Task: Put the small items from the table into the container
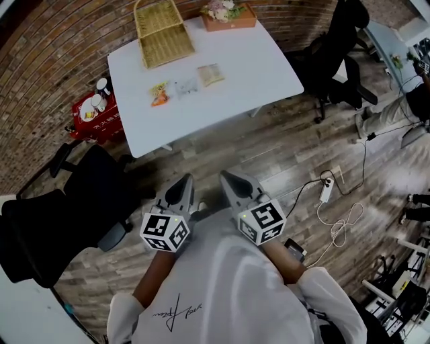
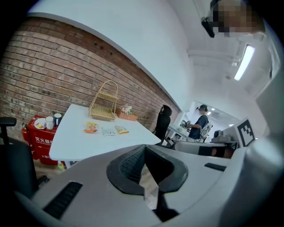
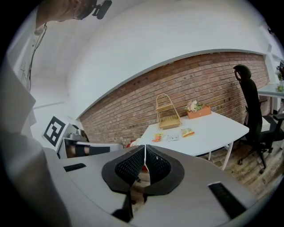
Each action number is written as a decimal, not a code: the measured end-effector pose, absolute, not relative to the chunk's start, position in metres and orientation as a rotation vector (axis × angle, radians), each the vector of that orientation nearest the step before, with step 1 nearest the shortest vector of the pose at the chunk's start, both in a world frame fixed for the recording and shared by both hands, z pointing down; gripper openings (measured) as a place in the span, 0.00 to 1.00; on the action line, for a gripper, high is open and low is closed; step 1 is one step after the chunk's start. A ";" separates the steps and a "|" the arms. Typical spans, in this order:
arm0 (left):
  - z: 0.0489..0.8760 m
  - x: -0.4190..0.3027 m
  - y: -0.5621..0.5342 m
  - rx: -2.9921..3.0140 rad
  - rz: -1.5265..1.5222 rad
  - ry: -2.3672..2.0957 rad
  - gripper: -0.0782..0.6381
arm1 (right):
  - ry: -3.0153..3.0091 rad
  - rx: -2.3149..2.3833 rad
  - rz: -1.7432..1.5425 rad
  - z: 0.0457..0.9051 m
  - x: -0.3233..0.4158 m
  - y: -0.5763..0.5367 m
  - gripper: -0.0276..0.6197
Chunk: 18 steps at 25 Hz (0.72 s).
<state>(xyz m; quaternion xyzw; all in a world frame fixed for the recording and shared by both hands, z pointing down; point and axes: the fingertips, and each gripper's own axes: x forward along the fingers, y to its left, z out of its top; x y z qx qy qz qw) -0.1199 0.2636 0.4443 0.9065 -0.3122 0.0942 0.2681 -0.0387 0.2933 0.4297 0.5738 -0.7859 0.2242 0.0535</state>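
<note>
Three small packets lie in a row on the white table (image 1: 242, 80): an orange one (image 1: 159, 94), a pale clear one (image 1: 187, 86) and a yellowish one (image 1: 210, 74). Behind them stands a woven wicker basket (image 1: 160, 32) with its back panel upright. Both grippers hang over the wooden floor, well short of the table. My left gripper (image 1: 180, 187) is shut and empty, and my right gripper (image 1: 232, 181) beside it is shut and empty too. The left gripper view shows the packets (image 2: 105, 130) and basket (image 2: 103, 106) far ahead; the right gripper view has the packets (image 3: 172, 136) and basket (image 3: 167, 111) too.
A planter of flowers (image 1: 227, 15) sits at the table's back edge. A red box with cups (image 1: 94, 113) stands left of the table, a black office chair (image 1: 64, 208) near my left, another chair (image 1: 339, 50) at the right. A power strip and cable (image 1: 329, 201) lie on the floor.
</note>
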 end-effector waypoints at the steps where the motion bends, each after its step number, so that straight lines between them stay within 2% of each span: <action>1: 0.444 -0.116 0.259 2.440 0.252 -0.848 0.12 | -2.387 1.739 0.680 0.429 -0.033 0.289 0.08; 18: 0.438 -0.069 0.224 2.394 0.224 -0.982 0.12 | -2.433 1.708 0.698 0.433 0.030 0.267 0.08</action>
